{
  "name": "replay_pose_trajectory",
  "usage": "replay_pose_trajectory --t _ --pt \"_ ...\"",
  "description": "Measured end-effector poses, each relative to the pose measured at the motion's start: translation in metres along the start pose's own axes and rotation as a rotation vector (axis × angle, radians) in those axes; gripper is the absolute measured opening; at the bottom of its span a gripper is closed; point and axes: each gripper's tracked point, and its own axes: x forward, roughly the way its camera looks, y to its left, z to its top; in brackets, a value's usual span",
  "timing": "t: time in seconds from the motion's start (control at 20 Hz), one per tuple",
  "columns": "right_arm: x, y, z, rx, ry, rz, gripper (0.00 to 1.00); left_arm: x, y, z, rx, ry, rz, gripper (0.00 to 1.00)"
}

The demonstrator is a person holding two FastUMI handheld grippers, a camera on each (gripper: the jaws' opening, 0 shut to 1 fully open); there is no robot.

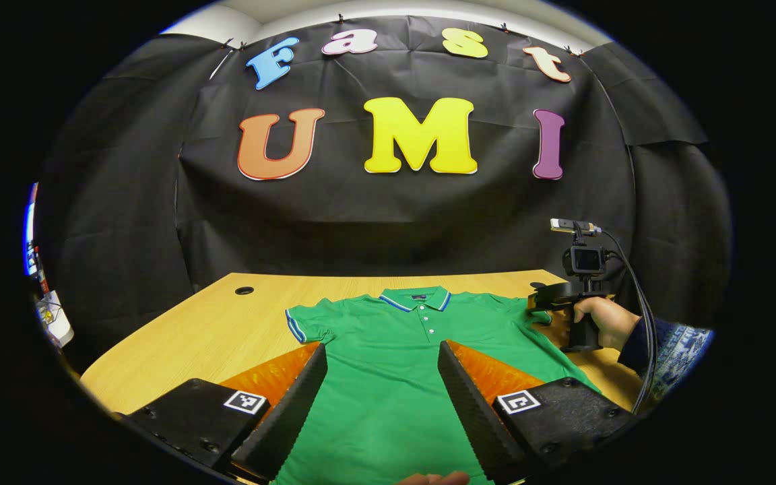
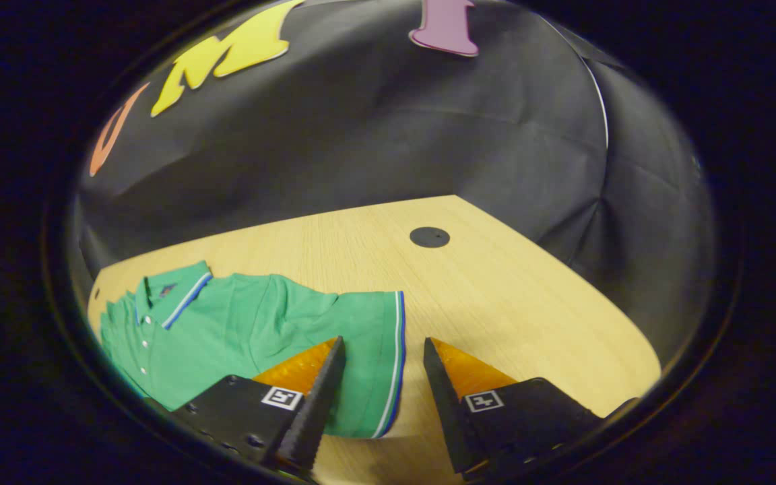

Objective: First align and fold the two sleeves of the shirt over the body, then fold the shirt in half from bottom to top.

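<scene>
Your green polo shirt (image 1: 388, 364) lies face up and spread flat on the wooden table (image 1: 179, 337), collar toward the booth's back wall, with blue-and-white trim on the collar and the sleeve cuffs. In the left gripper view, your left gripper (image 1: 382, 404) hangs over the lower body of the shirt with its jaws wide apart and nothing between them; green fabric shows in the gap. The sleeve (image 1: 307, 325) on that view's left is spread out flat beside the body. Farther off on the right of the same view, your hand (image 1: 600, 320) holds the right gripper (image 1: 546, 300) at the shirt's other sleeve. In the right gripper view, your right gripper (image 2: 380, 384) is low over that right sleeve (image 2: 361, 357), jaws apart: one finger (image 2: 314, 404) sits above the fabric, the other (image 2: 445, 397) over bare table, and the striped cuff edge (image 2: 396, 357) runs through the gap between them. A round black grommet (image 2: 429, 236) sits in the tabletop beyond, well apart from the shirt.
</scene>
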Motion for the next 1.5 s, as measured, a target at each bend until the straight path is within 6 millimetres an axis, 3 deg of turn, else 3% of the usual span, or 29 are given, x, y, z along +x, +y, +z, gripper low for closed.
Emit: replay_pose_trajectory --t 0.05,0.1,0.2,0.25,0.3,0.45,0.5,0.75,0.85,1.15,1.25,1.35,1.5 --pt "0.002 0.002 -0.001 -0.007 -0.005 0.005 0.65 0.0 0.0 0.0 -0.001 0.003 0.003 1.0" --pt "0.001 0.007 -0.004 -0.021 0.003 0.017 0.47 -0.001 0.001 0.0 0.0 0.004 0.005 1.0" --pt "0.002 0.01 -0.003 -0.05 0.003 0.033 0.22 -0.001 0.001 0.002 0.0 -0.002 0.006 1.0" --pt "0.004 0.012 -0.004 -0.07 0.003 0.041 0.17 -0.002 0.0 0.002 -0.007 -0.003 -0.003 1.0" --pt "0.0 0.013 0.0 -0.101 -0.005 0.039 0.04 -0.003 -0.002 0.004 -0.011 -0.006 -0.007 1.0" --pt "-0.007 0.015 0.001 -0.188 -0.017 0.027 0.04 -0.006 -0.002 0.007 -0.002 -0.016 -0.007 1.0" --pt "-0.012 0.019 0.01 -0.187 -0.03 0.029 0.0 -0.005 -0.003 0.008 -0.001 -0.016 -0.015 1.0" --pt "-0.041 0.044 0.038 -0.272 -0.117 0.038 0.0 -0.006 0.01 0.009 -0.009 -0.014 0.006 1.0" --pt "-0.053 0.065 0.042 -0.337 -0.154 0.055 0.0 -0.006 0.014 0.011 -0.008 -0.019 0.013 1.0" --pt "-0.091 0.16 0.032 -0.384 -0.18 0.242 0.0 -0.002 0.021 0.005 -0.011 0.001 0.028 1.0" --pt "-0.113 0.186 0.031 -0.372 -0.202 0.318 0.06 -0.005 0.022 0.006 -0.011 0.002 0.03 1.0" --pt "-0.139 0.2 0.044 -0.376 -0.266 0.351 0.46 -0.006 0.023 0.009 -0.007 -0.006 0.033 1.0" --pt "-0.178 0.195 0.056 -0.427 -0.365 0.327 0.97 -0.006 0.026 0.01 -0.008 -0.014 0.037 1.0"
